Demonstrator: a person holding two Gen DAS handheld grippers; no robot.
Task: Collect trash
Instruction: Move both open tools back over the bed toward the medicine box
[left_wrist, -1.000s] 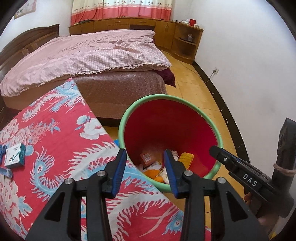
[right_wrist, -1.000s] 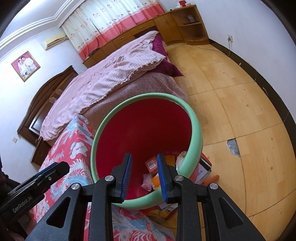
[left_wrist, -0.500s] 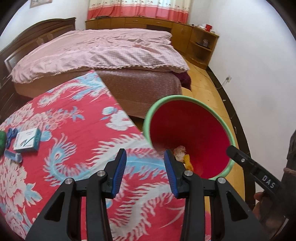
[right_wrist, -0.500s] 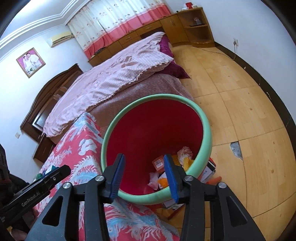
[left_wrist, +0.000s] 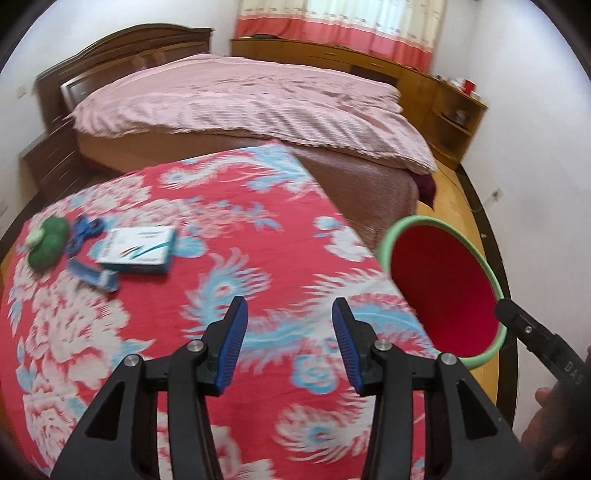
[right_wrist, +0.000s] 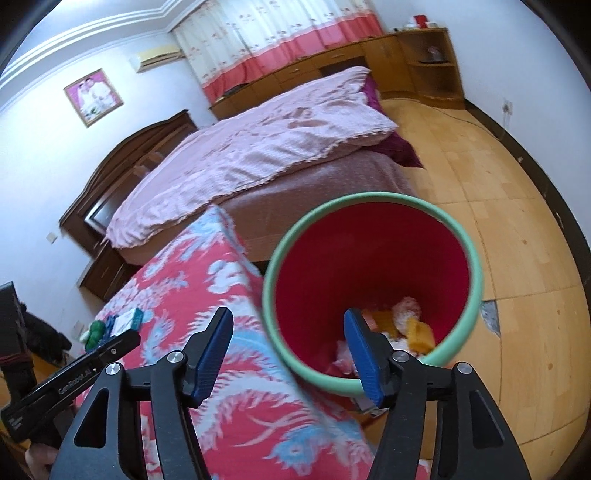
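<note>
A red bin with a green rim (right_wrist: 476, 273) stands on the floor beside the table's right edge; it also shows in the left wrist view (left_wrist: 386, 243). Crumpled trash (right_wrist: 406, 317) lies at its bottom. On the red floral tablecloth (left_wrist: 258, 258) at the far left lie a white and teal box (left_wrist: 138, 249), a blue wrapper (left_wrist: 92, 277), a blue item (left_wrist: 86, 229) and a green object (left_wrist: 48, 243). My left gripper (left_wrist: 290, 345) is open and empty above the cloth. My right gripper (right_wrist: 288, 356) is open and empty above the bin's near rim.
A bed with a pink cover (left_wrist: 258, 99) stands behind the table. Wooden cabinets (left_wrist: 454, 110) line the far wall. Wooden floor (right_wrist: 517, 221) lies right of the bin. Papers lie on the floor under the bin's near side (right_wrist: 364, 404).
My left gripper has swung left from over the bin to over the tablecloth. My right gripper has opened wider and shifted slightly left, still over the bin's rim.
</note>
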